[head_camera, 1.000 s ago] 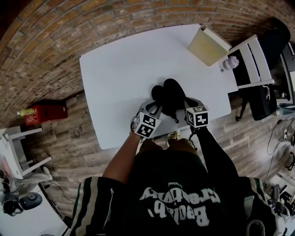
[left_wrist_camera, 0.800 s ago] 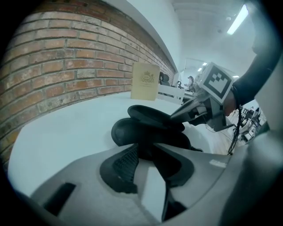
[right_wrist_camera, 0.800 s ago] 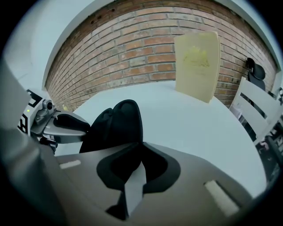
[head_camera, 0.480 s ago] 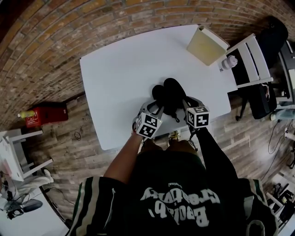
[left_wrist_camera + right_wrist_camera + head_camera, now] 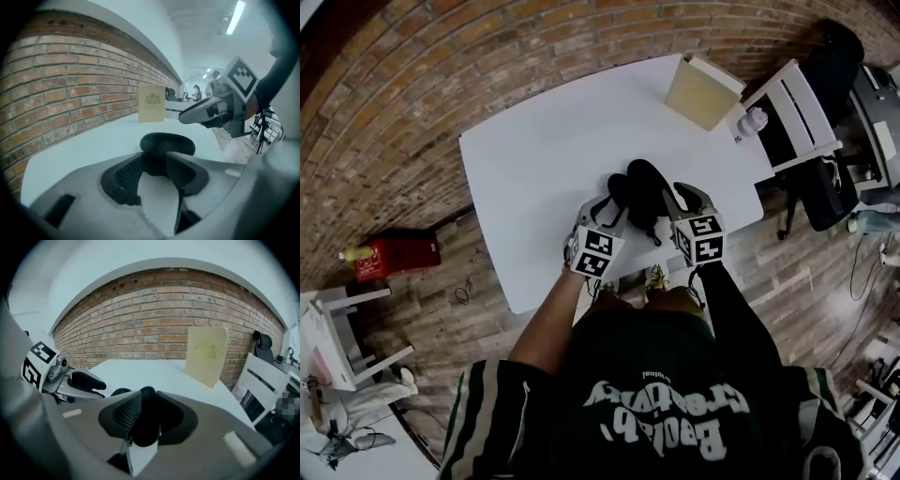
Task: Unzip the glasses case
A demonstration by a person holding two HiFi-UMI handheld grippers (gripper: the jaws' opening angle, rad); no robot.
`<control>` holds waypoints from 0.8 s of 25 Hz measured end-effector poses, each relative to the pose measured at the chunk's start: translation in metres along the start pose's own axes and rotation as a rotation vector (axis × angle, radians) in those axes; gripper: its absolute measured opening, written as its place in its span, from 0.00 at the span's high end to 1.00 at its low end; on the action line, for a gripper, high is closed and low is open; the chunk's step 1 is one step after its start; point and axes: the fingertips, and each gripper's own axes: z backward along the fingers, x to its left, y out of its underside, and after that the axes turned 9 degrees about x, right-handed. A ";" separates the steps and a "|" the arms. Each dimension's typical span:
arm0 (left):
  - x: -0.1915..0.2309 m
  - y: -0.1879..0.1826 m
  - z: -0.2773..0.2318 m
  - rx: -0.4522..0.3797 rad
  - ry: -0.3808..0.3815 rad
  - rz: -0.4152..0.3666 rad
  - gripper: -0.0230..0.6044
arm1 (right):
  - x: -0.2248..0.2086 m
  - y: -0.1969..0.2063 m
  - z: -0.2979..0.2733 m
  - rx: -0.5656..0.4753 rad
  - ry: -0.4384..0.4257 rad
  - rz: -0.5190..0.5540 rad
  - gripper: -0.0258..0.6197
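Observation:
A black glasses case (image 5: 637, 192) lies unzipped and spread in two halves near the front edge of the white table (image 5: 534, 141). My left gripper (image 5: 609, 214) hovers at the case's near left end, and its jaws have just been opening. In the left gripper view the jaws (image 5: 154, 161) stand apart, and the case (image 5: 168, 143) lies just beyond the tips, untouched. My right gripper (image 5: 675, 202) is at the case's near right side, its jaws also just opening. In the right gripper view (image 5: 146, 401) the dark case (image 5: 145, 423) fills the gap and a zip pull (image 5: 130, 441) shows low in it.
A beige book (image 5: 703, 89) stands at the table's far right corner, with a small white bottle (image 5: 752, 120) beside it. A white chair (image 5: 792, 112) stands off the right edge. Brick wall runs behind the table. A red box (image 5: 394, 253) lies on the floor at left.
Both grippers have lifted a little off the case and their jaws stand wider. The case has stayed where it was on the table.

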 end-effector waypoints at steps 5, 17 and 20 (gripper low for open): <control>0.020 -0.042 0.031 -0.108 -0.038 -0.010 0.70 | 0.001 -0.046 0.030 -0.124 0.046 0.028 0.79; 0.034 -0.147 0.131 -0.380 -0.081 -0.052 0.70 | 0.014 -0.124 0.116 -0.366 0.167 0.099 0.78; 0.038 -0.163 0.154 -0.426 -0.094 -0.057 0.70 | 0.021 -0.134 0.135 -0.407 0.182 0.117 0.77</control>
